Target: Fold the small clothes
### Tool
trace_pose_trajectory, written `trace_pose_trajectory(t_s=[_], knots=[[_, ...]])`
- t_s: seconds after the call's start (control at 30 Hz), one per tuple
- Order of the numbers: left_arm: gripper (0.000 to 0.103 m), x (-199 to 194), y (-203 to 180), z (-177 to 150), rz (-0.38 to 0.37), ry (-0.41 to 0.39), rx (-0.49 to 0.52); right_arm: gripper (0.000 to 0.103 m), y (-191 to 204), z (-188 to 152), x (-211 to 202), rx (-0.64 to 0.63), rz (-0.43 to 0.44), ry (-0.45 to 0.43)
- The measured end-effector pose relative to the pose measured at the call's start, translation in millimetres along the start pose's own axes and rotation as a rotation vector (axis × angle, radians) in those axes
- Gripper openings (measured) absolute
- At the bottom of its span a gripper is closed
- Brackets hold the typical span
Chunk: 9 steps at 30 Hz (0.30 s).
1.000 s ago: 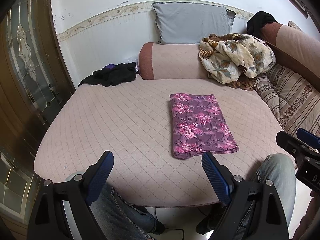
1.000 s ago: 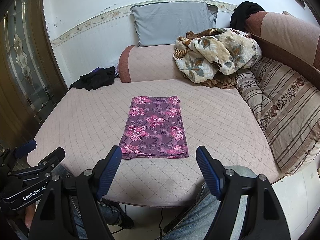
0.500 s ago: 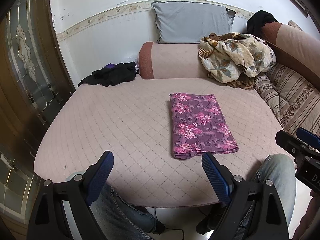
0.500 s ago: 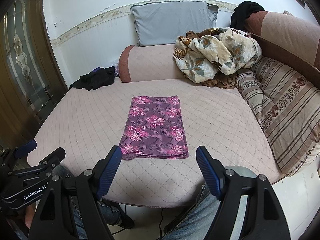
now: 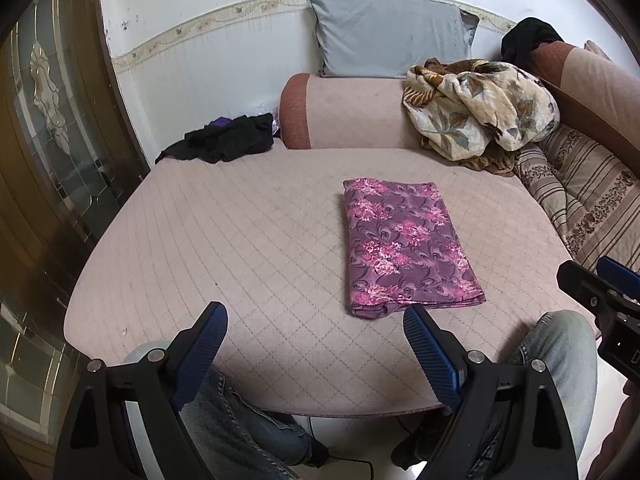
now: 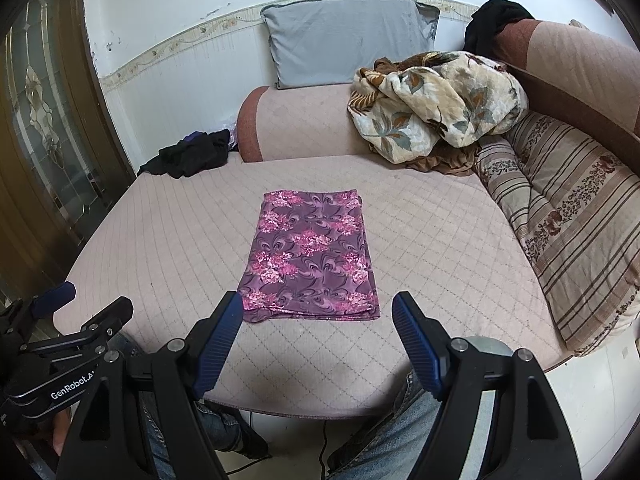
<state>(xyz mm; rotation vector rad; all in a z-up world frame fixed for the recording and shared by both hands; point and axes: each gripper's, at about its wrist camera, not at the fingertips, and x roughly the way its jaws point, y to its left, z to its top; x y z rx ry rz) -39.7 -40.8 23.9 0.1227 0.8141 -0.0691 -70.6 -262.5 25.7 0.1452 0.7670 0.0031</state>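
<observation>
A purple cloth with pink flowers (image 5: 404,246) lies folded into a flat rectangle on the pink quilted seat (image 5: 240,248); it also shows in the right wrist view (image 6: 312,256). My left gripper (image 5: 316,314) is open and empty, held above the seat's near edge, left of the cloth's near end. My right gripper (image 6: 318,306) is open and empty, held just before the cloth's near edge. The left gripper shows at the left of the right wrist view (image 6: 80,312), and the right gripper at the right edge of the left wrist view (image 5: 600,284).
A pile of black clothes (image 5: 228,140) lies at the far left corner. A floral blanket (image 5: 476,108) is heaped at the far right by a bolster (image 5: 348,112) and a grey pillow (image 5: 388,36). A striped cushion (image 6: 568,216) lines the right side. My knees sit below the near edge.
</observation>
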Motion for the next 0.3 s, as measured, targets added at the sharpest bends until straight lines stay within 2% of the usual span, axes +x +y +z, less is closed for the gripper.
trace_pose_trajectory(t_s=[0.3], knots=[[0.093, 29.5, -3.3, 10.3, -0.015, -0.017, 0.020, 0.076, -4.5, 13.5, 33.4, 0.008, 0.008, 0.013]])
